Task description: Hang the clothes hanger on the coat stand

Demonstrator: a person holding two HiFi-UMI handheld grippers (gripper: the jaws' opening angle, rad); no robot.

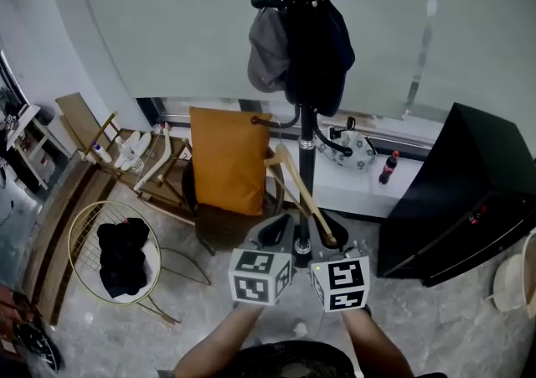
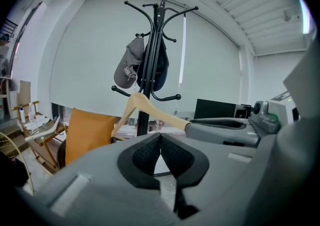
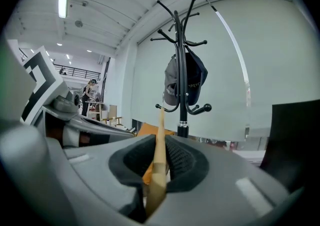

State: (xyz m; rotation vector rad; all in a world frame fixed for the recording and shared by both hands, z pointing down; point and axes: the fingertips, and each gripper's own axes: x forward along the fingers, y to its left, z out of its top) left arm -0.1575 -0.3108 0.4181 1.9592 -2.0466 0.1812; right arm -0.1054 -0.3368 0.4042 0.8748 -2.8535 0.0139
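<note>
The black coat stand (image 1: 303, 75) rises straight ahead, with a grey cap (image 1: 268, 54) and a dark cap (image 1: 331, 49) on its upper hooks. A wooden clothes hanger (image 1: 297, 188) slants up toward the pole's lower hooks, and my right gripper (image 1: 328, 240) is shut on its lower end. In the right gripper view the hanger (image 3: 160, 135) stands on edge between the pads of the right gripper (image 3: 161, 157), in line with the stand (image 3: 182, 69). My left gripper (image 1: 276, 235) is beside it; in its own view this gripper (image 2: 160, 142) is shut on nothing, with the hanger (image 2: 145, 108) to its right, in front of the stand (image 2: 155, 59).
An orange-backed chair (image 1: 226, 158) stands just left of the pole. A wire basket (image 1: 84, 225) holding dark clothes is lower left, with a folding wooden chair (image 1: 126, 158) behind it. A black cabinet (image 1: 469, 192) fills the right. A dark bottle (image 1: 388, 167) stands on the sill.
</note>
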